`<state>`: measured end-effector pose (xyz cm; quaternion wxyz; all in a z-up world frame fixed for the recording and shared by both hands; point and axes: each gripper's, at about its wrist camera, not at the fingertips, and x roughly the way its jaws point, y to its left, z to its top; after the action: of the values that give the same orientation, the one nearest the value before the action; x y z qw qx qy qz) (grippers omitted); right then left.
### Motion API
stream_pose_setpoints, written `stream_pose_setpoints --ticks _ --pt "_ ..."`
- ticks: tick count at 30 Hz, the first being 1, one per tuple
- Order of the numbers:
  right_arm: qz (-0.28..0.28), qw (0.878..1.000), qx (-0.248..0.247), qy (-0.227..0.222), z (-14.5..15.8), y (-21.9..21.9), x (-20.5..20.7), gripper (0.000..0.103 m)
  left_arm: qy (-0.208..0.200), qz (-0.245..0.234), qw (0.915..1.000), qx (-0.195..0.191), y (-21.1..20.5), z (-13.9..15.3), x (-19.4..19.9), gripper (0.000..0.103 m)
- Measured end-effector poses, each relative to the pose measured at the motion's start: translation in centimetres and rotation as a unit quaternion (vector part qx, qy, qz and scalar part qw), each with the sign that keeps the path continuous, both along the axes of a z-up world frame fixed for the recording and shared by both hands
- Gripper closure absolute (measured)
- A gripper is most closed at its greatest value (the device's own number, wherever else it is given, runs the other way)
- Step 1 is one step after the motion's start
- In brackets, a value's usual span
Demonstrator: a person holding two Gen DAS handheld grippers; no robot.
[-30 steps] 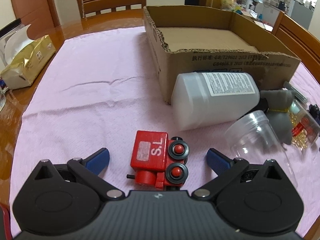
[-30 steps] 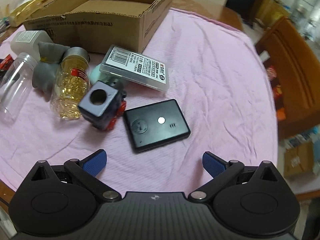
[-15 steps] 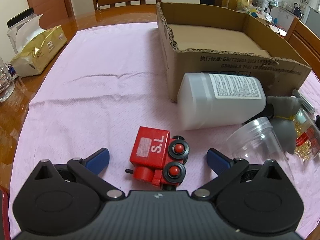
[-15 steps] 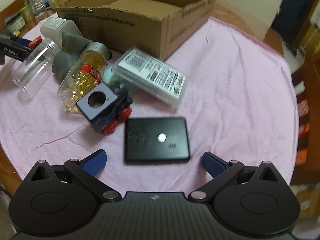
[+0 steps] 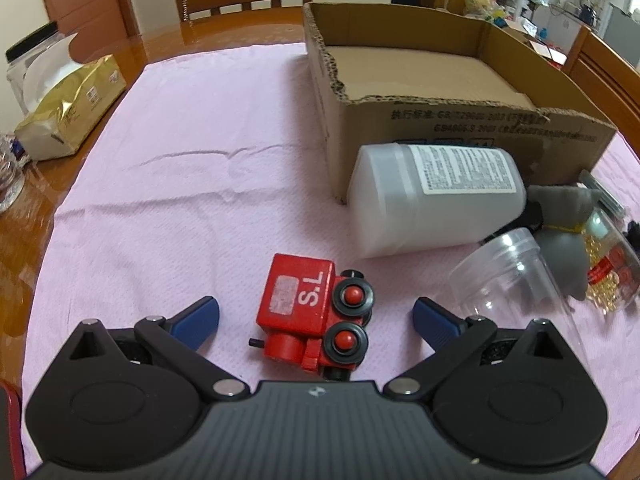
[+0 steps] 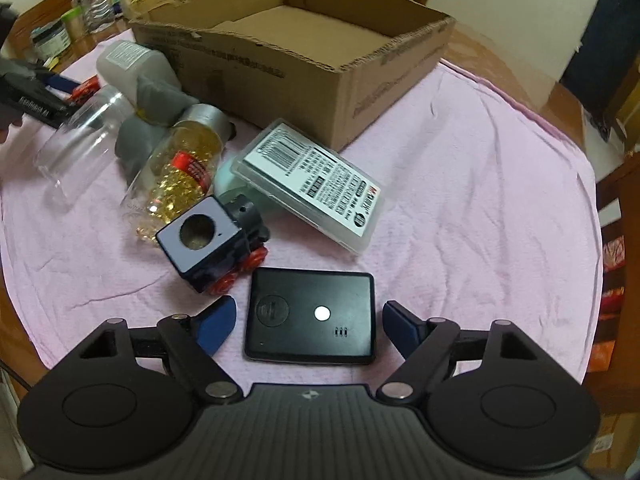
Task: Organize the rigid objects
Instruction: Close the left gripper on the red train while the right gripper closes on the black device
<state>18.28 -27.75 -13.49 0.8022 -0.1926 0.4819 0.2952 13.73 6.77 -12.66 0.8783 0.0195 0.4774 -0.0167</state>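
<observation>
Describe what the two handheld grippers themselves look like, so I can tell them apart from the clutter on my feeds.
Both look alike: the left gripper and right gripper have matte black bodies with a ribbed centre plate bearing a small pale emblem, two round black discs at the sides, black linkage arms with silver pivot pins, and blue fingertips. No cables or sleeves show.

Red toy train point(image 5: 314, 314), pink tablecloth point(image 5: 192, 184)
</observation>
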Motion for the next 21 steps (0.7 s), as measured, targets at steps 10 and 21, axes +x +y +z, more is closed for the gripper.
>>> stream_pose_setpoints --ticks 10,21 --pt "-0.043 0.999 -0.004 0.005 0.3 0.4 0.0 0.029 -0.013 -0.034 0.9993 -0.011 0.0 0.6 0.1 0.031" --pt "-0.121 0.993 -0.012 0.007 0.1 1.0 -2.7 0.029 -0.016 -0.048 0.9985 -0.02 1.1 1.0 -0.9 0.053"
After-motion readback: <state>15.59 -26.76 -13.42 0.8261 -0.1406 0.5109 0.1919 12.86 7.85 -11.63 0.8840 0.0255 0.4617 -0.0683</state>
